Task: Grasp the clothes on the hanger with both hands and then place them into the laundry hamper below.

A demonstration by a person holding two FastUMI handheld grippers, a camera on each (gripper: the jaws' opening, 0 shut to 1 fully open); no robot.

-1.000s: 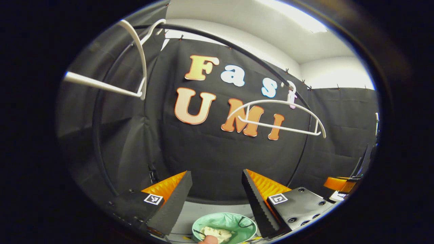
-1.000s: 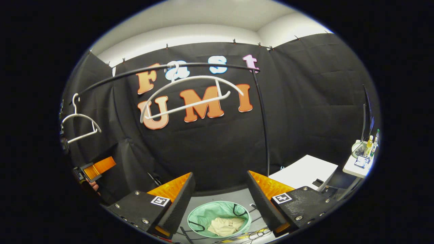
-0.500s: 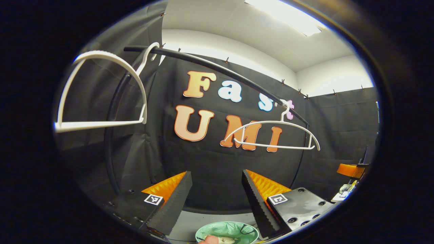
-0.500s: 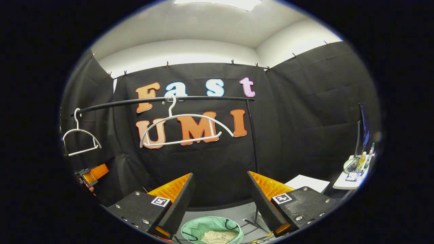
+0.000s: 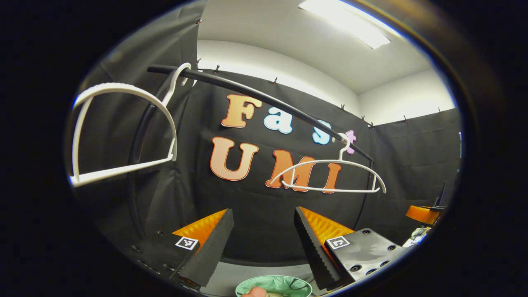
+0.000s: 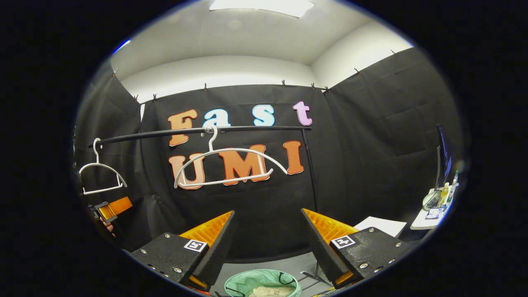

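Cream cloth lies bunched in the laundry hamper [image 6: 263,284], just a pale lump [image 6: 263,291] at six o'clock in my right gripper view, low between my right gripper's [image 6: 266,243] spread fingers; in the left gripper view the same green-lined hamper [image 5: 274,285] peeks in at six o'clock with a sliver of that cloth at its near edge, though too little shows there to say more. Both my grippers stand open and hold nothing: the left gripper [image 5: 264,243] has its fingers wide apart with bare black wall between them, and so does the right. From the right gripper view I can also see my left gripper [image 6: 112,207] off at eight o'clock, well apart, its fingers too small to judge there. Above, the black rail [image 6: 198,131] carries two white hangers, both bare: the near one [image 6: 229,165] at eleven o'clock of the right view, the other [image 6: 101,175] out at nine o'clock. In the left view those are the hanger [image 5: 330,175] at two o'clock and the big close one [image 5: 123,132] at ten o'clock. I judge the job as good as finished: the garment is off its hanger and down in the hamper, and nothing hangs on the rail for me to fetch. What may remain is only to draw both hands clear.
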